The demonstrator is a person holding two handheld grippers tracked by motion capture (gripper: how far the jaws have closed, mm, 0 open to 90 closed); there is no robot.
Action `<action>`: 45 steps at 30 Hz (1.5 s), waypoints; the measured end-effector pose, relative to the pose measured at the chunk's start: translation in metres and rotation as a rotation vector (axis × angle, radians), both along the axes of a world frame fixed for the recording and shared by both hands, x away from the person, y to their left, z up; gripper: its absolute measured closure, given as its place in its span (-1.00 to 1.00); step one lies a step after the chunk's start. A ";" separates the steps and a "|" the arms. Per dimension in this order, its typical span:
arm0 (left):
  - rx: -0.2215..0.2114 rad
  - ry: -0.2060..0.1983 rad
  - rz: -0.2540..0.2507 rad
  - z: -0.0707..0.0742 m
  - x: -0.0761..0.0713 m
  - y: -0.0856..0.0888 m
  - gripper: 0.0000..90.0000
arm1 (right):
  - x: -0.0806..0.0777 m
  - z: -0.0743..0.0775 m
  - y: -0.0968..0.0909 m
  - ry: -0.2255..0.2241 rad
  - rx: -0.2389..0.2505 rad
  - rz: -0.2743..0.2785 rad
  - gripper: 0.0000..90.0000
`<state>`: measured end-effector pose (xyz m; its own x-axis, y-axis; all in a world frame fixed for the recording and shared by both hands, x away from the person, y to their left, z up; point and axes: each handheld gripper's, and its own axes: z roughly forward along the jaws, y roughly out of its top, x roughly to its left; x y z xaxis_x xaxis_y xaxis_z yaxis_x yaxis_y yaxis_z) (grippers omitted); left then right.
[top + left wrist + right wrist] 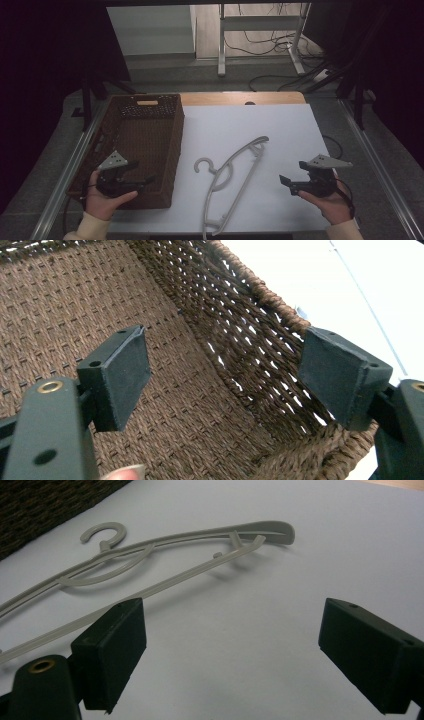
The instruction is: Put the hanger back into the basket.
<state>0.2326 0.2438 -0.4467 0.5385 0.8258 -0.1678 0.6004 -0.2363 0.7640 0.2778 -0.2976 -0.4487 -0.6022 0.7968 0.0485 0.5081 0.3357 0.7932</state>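
Two tongs, both wide & empty: left tongs [142, 180] over brown basket [150, 131], right tongs [286, 181] near white hanger [231, 172] lying flat on tabletop [280, 135] beside basket. Prob pre-grasp step; next: right needs to close on hanger bar, likely w/ basket as goal

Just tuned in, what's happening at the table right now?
A person holds a gripper in each hand, both open and empty. The left gripper hovers over the brown wicker basket. The right gripper hangs above the white table, facing the grey hanger, which lies flat, untouched, beside the basket.
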 end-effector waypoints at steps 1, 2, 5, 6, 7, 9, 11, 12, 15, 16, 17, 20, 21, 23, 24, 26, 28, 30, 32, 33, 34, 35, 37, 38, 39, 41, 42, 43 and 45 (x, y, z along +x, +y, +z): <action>0.000 0.000 0.000 0.000 0.000 0.000 -0.54 | 0.000 0.000 -0.001 -0.001 0.001 -0.004 -0.74; 0.000 -0.002 0.001 0.000 0.000 0.000 -0.54 | 0.000 0.000 -0.001 0.002 0.001 -0.008 -0.74; 0.001 -0.003 0.002 0.000 0.000 0.001 -0.55 | 0.000 -0.001 -0.002 0.004 0.001 -0.014 -0.74; 0.000 -0.003 0.001 0.000 0.000 0.001 -0.55 | 0.000 -0.001 -0.001 0.002 0.000 -0.013 -0.74; 0.000 -0.004 0.002 0.000 0.000 0.001 -0.55 | 0.000 0.000 -0.001 0.001 0.001 -0.012 -0.74; 0.000 -0.003 0.004 0.000 0.000 0.002 -0.55 | -0.001 0.000 0.000 0.002 0.000 -0.011 -0.74; 0.003 -0.002 0.003 -0.001 -0.001 0.003 -0.55 | -0.001 0.000 0.001 0.001 -0.002 -0.012 -0.74; 0.002 0.000 0.006 -0.001 -0.002 0.004 -0.55 | -0.001 0.000 0.001 0.001 -0.002 -0.013 -0.74; 0.005 0.002 0.009 -0.002 -0.003 0.005 -0.55 | -0.001 0.000 0.000 0.009 -0.001 -0.018 -0.72; 0.006 0.002 0.010 -0.002 -0.003 0.006 -0.55 | 0.000 -0.001 0.000 0.015 0.007 -0.021 -0.72; 0.006 0.002 0.010 -0.002 -0.003 0.006 -0.55 | 0.000 -0.001 0.000 0.015 0.007 -0.021 -0.72; 0.004 0.002 0.015 -0.001 -0.003 0.006 -0.55 | 0.000 0.000 0.001 0.023 0.013 -0.026 -0.70; 0.004 0.002 0.014 -0.001 -0.003 0.006 -0.54 | 0.001 0.000 0.001 0.023 0.012 -0.026 -0.69; 0.006 0.003 0.013 -0.001 -0.003 0.006 -0.54 | 0.001 0.000 0.003 0.029 0.009 -0.029 -0.68; 0.007 0.003 0.012 -0.001 -0.003 0.006 -0.54 | 0.001 0.000 0.003 0.030 0.005 -0.031 -0.68; 0.009 0.004 0.014 -0.001 -0.003 0.006 -0.54 | 0.002 -0.001 0.005 0.037 0.001 -0.028 -0.67; 0.009 0.005 0.015 -0.001 -0.003 0.006 -0.54 | 0.003 -0.002 0.007 0.043 -0.006 -0.032 -0.67; 0.011 0.005 0.016 -0.001 -0.003 0.007 -0.54 | 0.004 -0.002 0.009 0.047 -0.009 -0.033 -0.67; 0.012 0.005 0.015 -0.001 -0.003 0.006 -0.54 | 0.004 -0.002 0.011 0.048 -0.010 -0.032 -0.66; 0.012 0.005 0.015 -0.001 -0.003 0.006 -0.54 | 0.004 -0.002 0.012 0.051 -0.008 -0.033 -0.66; 0.012 0.005 0.015 -0.001 -0.003 0.006 -0.54 | 0.005 -0.002 0.013 0.050 -0.011 -0.031 -0.65; 0.013 0.004 0.015 -0.001 -0.003 0.006 -0.54 | 0.005 -0.001 0.014 0.049 -0.012 -0.030 -0.65; 0.014 0.002 0.014 0.000 -0.003 0.006 -0.54 | 0.005 -0.001 0.015 0.047 -0.017 -0.029 -0.64; 0.014 0.001 0.014 0.000 -0.003 0.006 -0.54 | 0.005 -0.001 0.016 0.045 -0.017 -0.028 -0.64; 0.014 0.001 0.014 0.000 -0.003 0.006 -0.54 | 0.005 0.000 0.017 0.047 -0.017 -0.028 -0.63; 0.015 0.001 0.015 0.000 -0.003 0.006 -0.54 | 0.005 0.000 0.018 0.048 -0.016 -0.028 -0.62; 0.015 0.002 0.015 0.000 -0.003 0.006 -0.54 | 0.006 0.000 0.018 0.047 -0.019 -0.027 -0.61; 0.015 0.003 0.016 0.000 -0.003 0.006 -0.54 | 0.006 0.000 0.018 0.048 -0.019 -0.028 -0.61; 0.016 0.004 0.015 0.000 -0.003 0.005 -0.54 | 0.007 0.000 0.019 0.052 -0.015 -0.033 -0.59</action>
<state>0.2294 0.2491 -0.4469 0.5252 0.8364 -0.1570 0.6072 -0.2389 0.7578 0.2845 -0.2790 -0.4483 -0.5727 0.8170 0.0671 0.5598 0.3299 0.7601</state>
